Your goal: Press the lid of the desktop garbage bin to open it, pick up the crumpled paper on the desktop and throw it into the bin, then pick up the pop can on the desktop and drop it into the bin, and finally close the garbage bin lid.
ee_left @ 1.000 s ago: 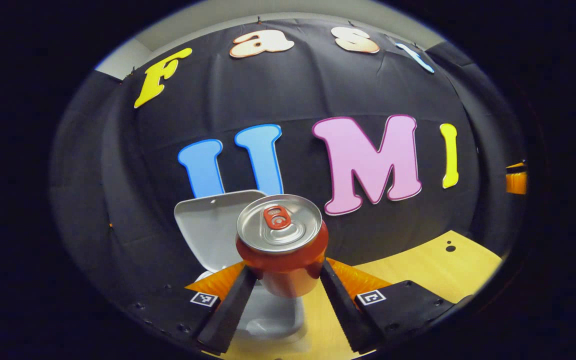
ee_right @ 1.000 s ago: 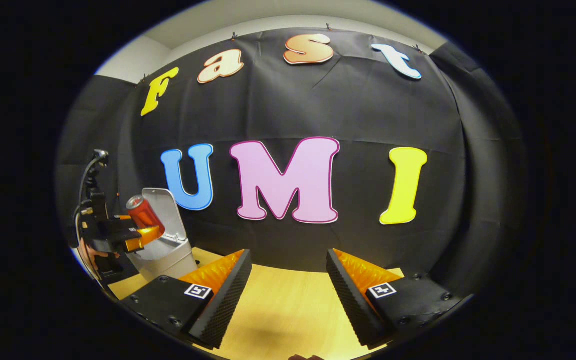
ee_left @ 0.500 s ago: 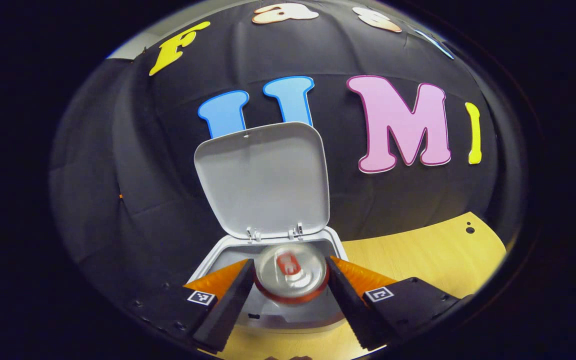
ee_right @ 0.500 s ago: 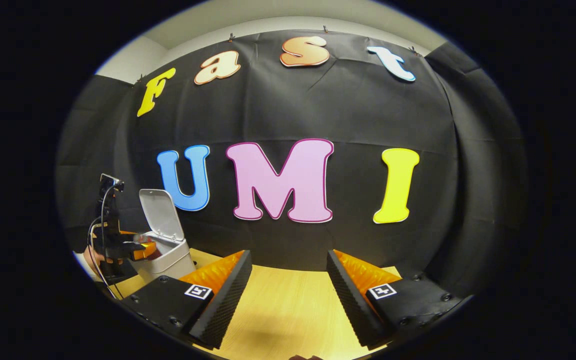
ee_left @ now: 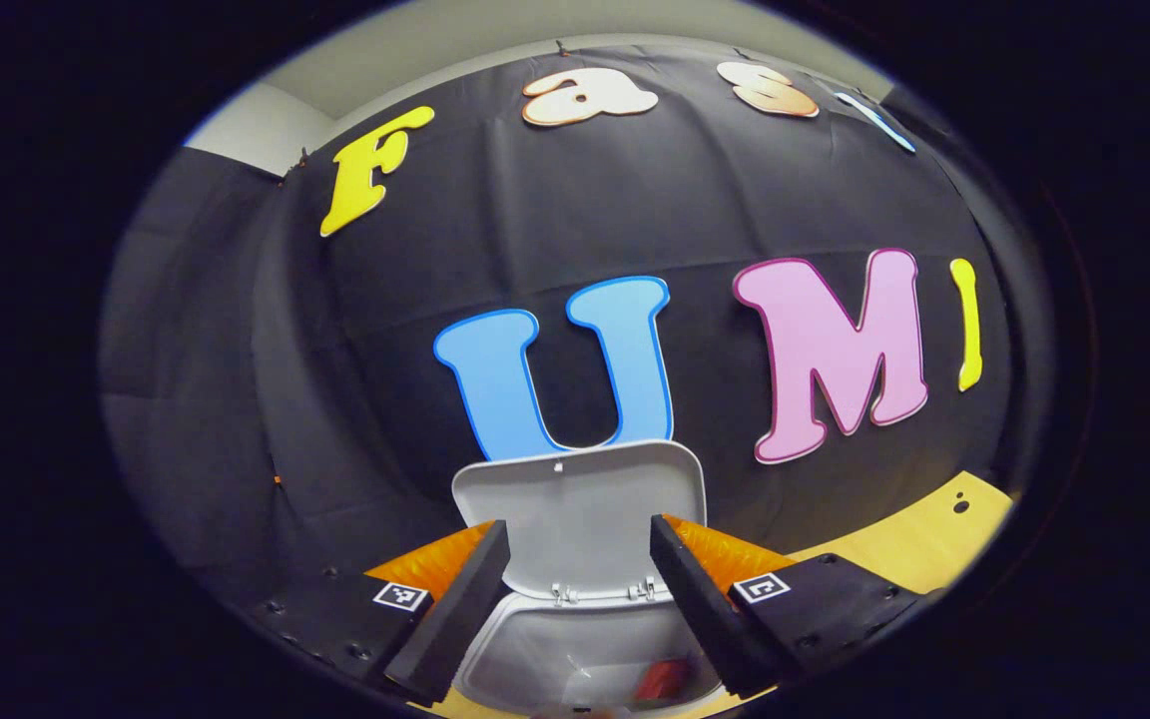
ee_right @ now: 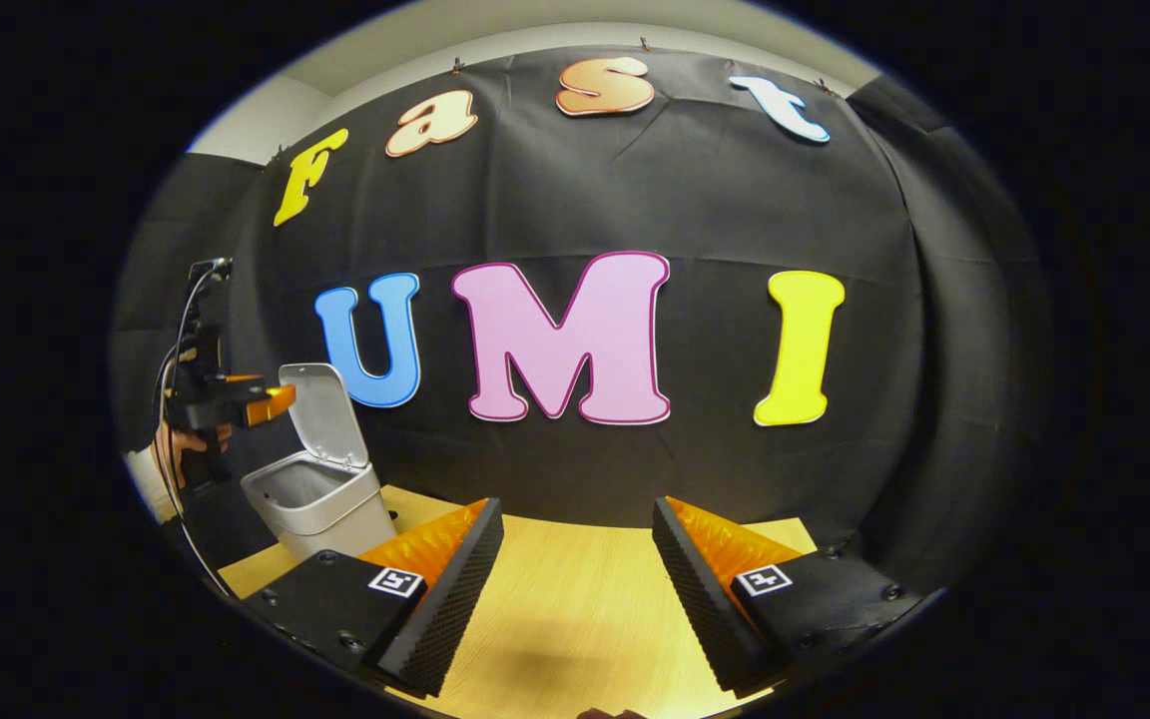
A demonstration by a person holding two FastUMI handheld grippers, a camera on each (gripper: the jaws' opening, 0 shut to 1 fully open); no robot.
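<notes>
**Open bin with the can inside, both grippers empty**

In the left gripper view, the left gripper hangs above the white garbage bin, its two fingers spread wide with nothing between them. The bin's lid stands upright, hinged at the back edge, in front of the black cloth wall. Down in the bin's open mouth, a small red patch of the pop can shows near the right inner wall. A strip of pale wooden worktop runs off to the right.

In the right gripper view, the right gripper sits low over the worktop, fingers parted wide and empty. Far off to its left, the bin stands on the worktop with its lid raised, and the left gripper hovers just above and to the left of it, held by a hand. The crumpled paper cannot be made out.
</notes>
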